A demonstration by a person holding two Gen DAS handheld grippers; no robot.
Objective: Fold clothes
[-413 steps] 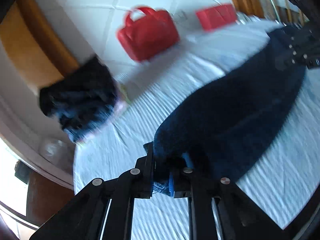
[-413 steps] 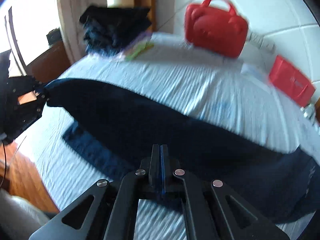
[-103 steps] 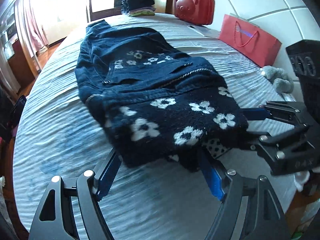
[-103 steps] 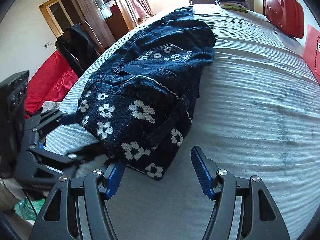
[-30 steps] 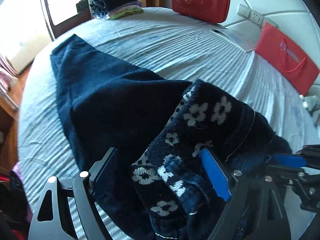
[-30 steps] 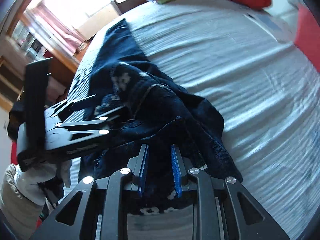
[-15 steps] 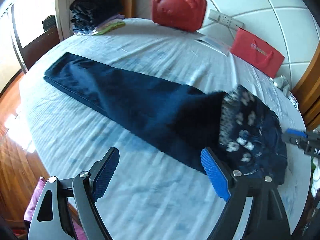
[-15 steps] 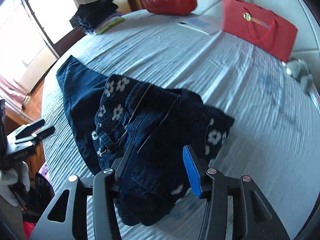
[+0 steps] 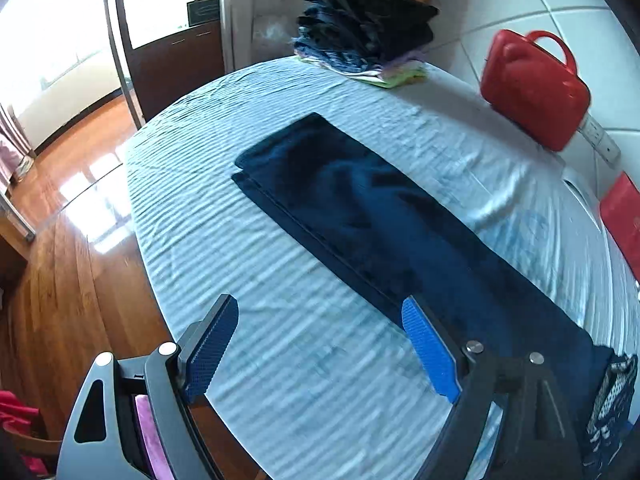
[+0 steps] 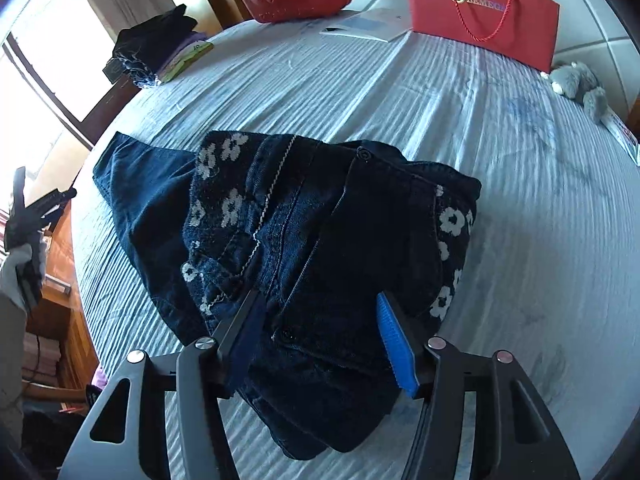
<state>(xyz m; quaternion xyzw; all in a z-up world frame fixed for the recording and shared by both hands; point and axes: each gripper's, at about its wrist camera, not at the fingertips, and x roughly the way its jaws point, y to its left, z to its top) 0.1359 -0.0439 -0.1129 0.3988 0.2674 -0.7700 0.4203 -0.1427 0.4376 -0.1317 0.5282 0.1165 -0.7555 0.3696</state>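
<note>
Dark blue jeans with a white flower lining lie on the striped bed. The waist end is folded over and bunched up. In the left wrist view the straight legs stretch flat across the bed toward the far corner. My right gripper is open and empty, just above the bunched waist end. My left gripper is open and empty, over bare sheet beside the legs near the bed's edge. It shows small at the left edge of the right wrist view.
A stack of folded clothes sits at the bed's far corner. A red bear-shaped case and a red paper bag stand by the white headboard. A grey plush toy lies at the right. Wooden floor lies left.
My left gripper has swung left toward the leg end. My right gripper has come closer to the bunched waist end. Both stay open.
</note>
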